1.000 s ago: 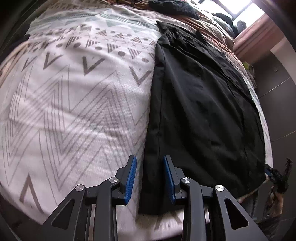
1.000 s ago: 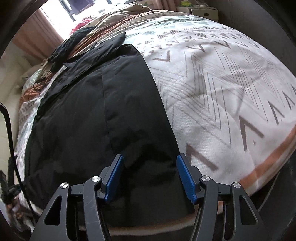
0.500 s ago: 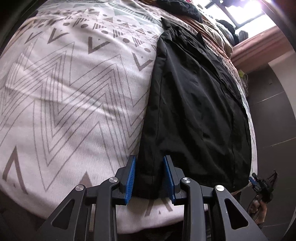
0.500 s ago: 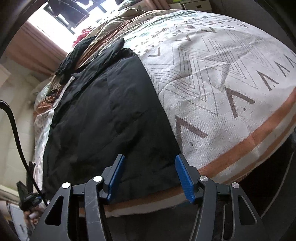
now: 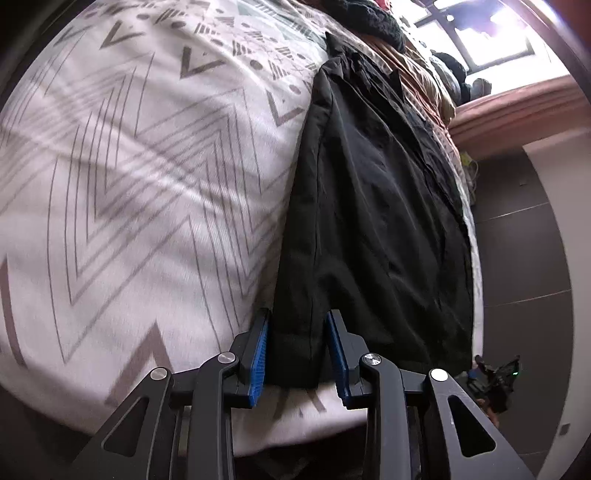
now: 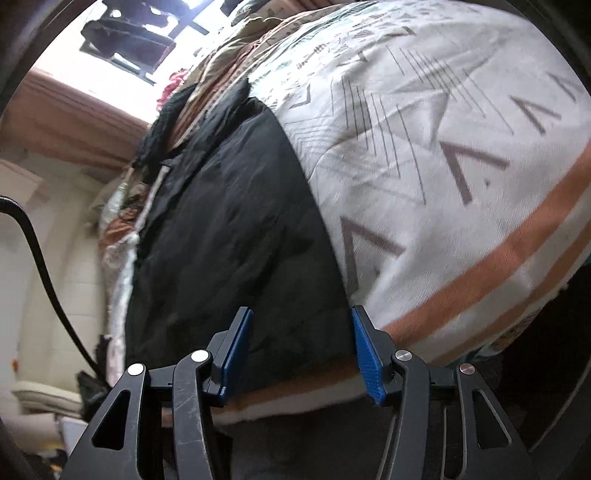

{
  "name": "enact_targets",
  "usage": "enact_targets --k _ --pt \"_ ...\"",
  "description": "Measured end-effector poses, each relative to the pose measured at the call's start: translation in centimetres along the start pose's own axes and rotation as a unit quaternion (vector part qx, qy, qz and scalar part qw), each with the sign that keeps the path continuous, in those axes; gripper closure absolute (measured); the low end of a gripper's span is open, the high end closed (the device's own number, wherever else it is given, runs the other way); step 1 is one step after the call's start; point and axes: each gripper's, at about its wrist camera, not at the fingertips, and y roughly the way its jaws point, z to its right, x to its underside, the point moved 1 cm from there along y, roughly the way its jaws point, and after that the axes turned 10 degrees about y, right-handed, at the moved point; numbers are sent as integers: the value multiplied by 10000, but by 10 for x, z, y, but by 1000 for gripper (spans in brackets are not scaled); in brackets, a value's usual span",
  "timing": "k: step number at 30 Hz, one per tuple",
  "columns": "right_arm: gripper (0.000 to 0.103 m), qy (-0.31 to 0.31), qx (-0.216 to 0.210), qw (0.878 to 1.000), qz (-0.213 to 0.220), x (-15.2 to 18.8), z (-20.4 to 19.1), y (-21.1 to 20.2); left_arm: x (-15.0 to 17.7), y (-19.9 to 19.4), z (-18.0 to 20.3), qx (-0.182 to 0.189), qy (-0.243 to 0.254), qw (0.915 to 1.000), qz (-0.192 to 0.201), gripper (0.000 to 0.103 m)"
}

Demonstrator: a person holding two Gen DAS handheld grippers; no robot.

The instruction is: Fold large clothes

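The garment (image 5: 373, 229) lies lengthwise on the bed (image 5: 122, 192), hem at the near edge and collar at the far end. The left gripper (image 5: 298, 352) straddles its near-left corner; the right gripper (image 6: 301, 350) straddles its near-right corner.

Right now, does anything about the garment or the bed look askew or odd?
Nothing stands out. The black jacket lies flat and lengthwise on the patterned bedspread, hem near the bed's edge; other clothes are heaped at the far end.
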Motion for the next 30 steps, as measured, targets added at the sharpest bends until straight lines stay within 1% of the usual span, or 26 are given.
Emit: enact_targets --k 2,5,7,10,12,13,14,15,16,17,19,22,28,30 --pt "48 121 -269 9996 -40 5 2 2 5 -1 -1 139 -53 9999 -22 71" --pt "48 235 -599 9979 -39 8 -1 10 4 -1 -1 221 -61 9997 45 71" --pt "48 284 -668 9974 31 6 -3 17 1 0 -4 288 -161 9993 172 71" --pt "49 440 -748 9960 194 -1 -8 25 -6 6 -4 296 -190 9989 308 72" --pt "57 485 -725 9958 267 -6 -11 30 -9 10 1 204 -128 9991 344 75" --pt "61 516 -669 9960 293 -8 -14 35 -10 11 3 122 -89 9993 338 84" --pt "73 543 -634 9961 296 -9 -15 37 -10 12 4 55 -61 9994 335 87" --pt "90 569 -585 9963 286 -10 -16 39 -9 11 5 24 -71 9992 401 90" --pt "94 573 -491 9968 269 -9 -18 43 -8 10 5 6 -82 9990 449 94" --pt "97 541 -436 9972 263 -8 -18 44 -6 7 5 -3 -75 9986 517 95" --pt "98 459 -364 9978 310 -5 -21 42 -4 2 6 32 -111 9977 663 96" --pt "99 437 -447 9972 417 -2 -24 30 -1 -14 5 177 -176 9960 855 97" --pt "99 84 -596 9962 630 13 -55 5 -4 -49 8 270 -47 9925 1187 98" --pt "99 32 -651 9955 688 18 -59 -3 -2 -59 8 265 -18 9916 1268 98"
